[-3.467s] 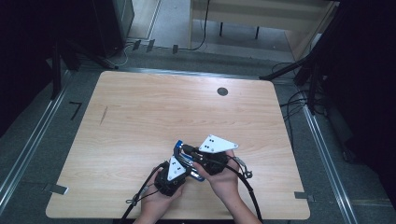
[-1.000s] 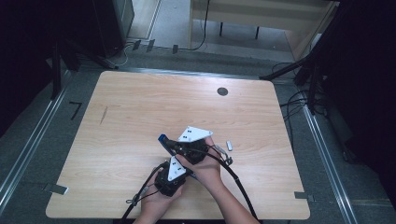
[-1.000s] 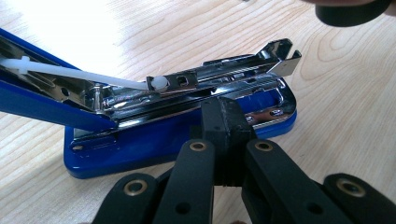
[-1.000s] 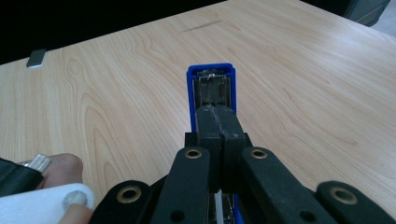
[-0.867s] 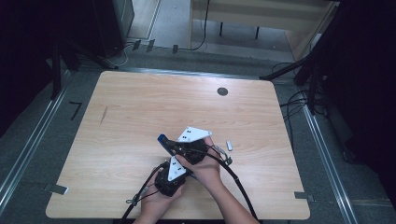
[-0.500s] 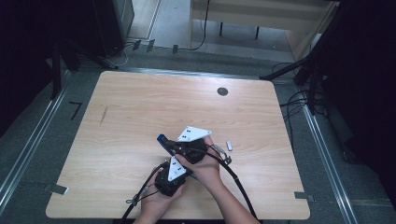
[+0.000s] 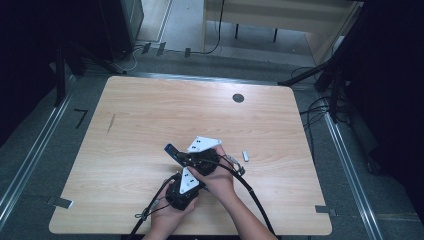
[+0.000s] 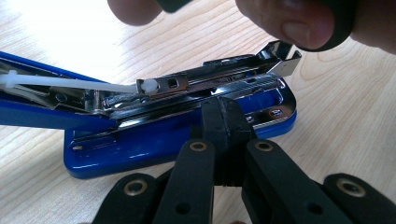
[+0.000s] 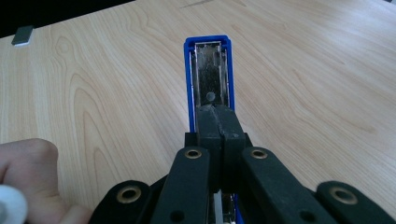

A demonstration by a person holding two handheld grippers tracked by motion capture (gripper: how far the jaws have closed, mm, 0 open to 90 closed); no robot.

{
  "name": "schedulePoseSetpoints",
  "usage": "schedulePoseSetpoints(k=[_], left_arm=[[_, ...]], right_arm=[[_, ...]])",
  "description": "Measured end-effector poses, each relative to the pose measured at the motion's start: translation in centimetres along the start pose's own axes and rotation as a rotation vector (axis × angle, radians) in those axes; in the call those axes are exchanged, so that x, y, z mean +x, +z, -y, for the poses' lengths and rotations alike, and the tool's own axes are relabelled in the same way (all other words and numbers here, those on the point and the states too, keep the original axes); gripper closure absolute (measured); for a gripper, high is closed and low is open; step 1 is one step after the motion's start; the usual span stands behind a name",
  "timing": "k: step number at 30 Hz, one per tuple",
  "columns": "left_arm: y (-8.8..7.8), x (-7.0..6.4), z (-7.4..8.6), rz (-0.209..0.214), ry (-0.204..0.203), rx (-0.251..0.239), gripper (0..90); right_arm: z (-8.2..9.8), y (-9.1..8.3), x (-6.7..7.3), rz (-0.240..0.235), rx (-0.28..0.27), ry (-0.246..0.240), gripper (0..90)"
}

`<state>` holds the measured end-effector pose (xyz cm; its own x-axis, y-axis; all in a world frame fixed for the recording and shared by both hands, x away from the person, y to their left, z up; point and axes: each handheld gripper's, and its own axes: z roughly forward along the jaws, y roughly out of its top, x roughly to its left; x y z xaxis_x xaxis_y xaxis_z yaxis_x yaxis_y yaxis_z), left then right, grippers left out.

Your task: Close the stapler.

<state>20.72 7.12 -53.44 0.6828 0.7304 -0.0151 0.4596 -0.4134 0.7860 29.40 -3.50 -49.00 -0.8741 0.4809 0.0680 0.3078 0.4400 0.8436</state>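
Both tools, left (image 8: 223, 122) and right (image 9: 218, 120), pinched together against the stapler (image 8: 177, 126) (lid swung open).

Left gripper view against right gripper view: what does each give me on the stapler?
Left gripper view: the stapler side-on, its blue base, steel magazine with white pusher rod, a hand's fingers above. Right gripper view: end-on along the opened blue cover, a small grey piece lying farther off. Both: the stapler, wooden table, shut black jaws.
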Motion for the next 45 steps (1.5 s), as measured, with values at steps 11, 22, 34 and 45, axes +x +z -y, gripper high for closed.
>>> schedulePoseSetpoints(k=[11,22,34,45], left_arm=[[0.0,0.0,0.0,-0.001,-0.001,-0.001,90.0],[0.0,0.0,0.0,0.003,-0.003,0.001,90.0],[0.0,0.0,0.0,0.002,-0.001,0.002,90.0],[0.0,0.0,0.0,0.002,-0.003,0.001,90.0]], right_arm=[[0.3,0.8,-0.1,-0.001,0.037,0.004,90.0],[0.2,1.5,-0.1,0.002,0.069,-0.005,90.0],[0.2,2.4,0.1,0.012,0.108,-0.008,90.0],[0.3,2.5,-0.1,-0.001,0.112,0.012,90.0]])
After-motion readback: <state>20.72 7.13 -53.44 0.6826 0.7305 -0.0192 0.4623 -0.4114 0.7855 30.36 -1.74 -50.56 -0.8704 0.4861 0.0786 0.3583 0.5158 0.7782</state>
